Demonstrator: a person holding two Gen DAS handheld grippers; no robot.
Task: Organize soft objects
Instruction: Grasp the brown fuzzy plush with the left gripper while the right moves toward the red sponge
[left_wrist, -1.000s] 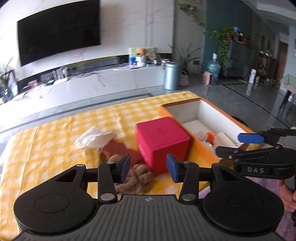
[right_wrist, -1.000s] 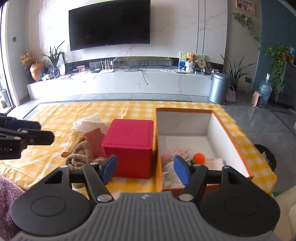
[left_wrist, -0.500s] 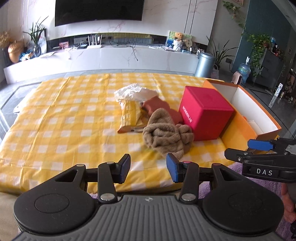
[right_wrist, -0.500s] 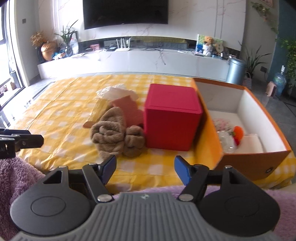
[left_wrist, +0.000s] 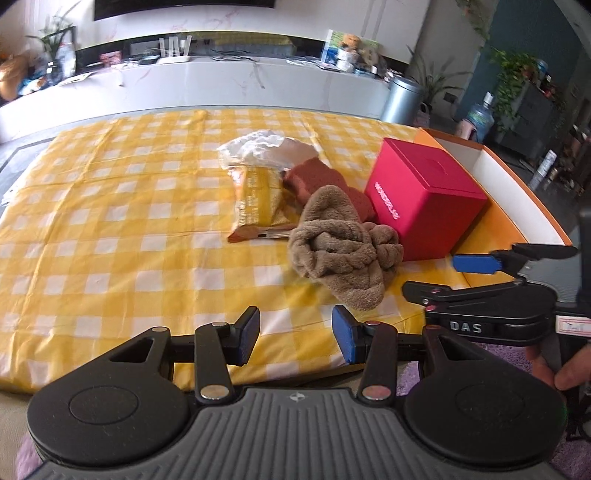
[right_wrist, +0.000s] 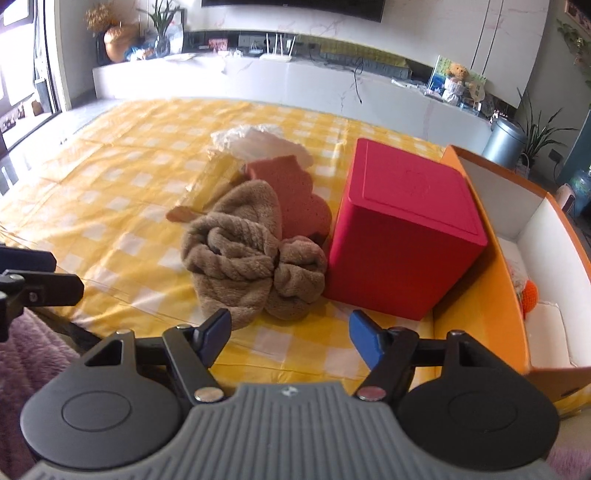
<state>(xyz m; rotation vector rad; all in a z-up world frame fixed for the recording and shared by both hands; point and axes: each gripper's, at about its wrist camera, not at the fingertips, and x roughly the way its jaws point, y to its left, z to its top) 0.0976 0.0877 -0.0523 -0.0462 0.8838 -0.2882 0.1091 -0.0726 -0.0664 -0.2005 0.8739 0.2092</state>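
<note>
Your left gripper and right gripper both stand wide open (nothing held). The brown towel lies just ahead of both, touching the red box.

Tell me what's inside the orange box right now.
In the orange box, an orange knitted ball, something white and a pale knit item show. The near wall hides the rest.

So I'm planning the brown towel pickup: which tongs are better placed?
Probably right: the right tongs stand open directly before the brown towel; from the left tongs it lies off to the right.
</note>
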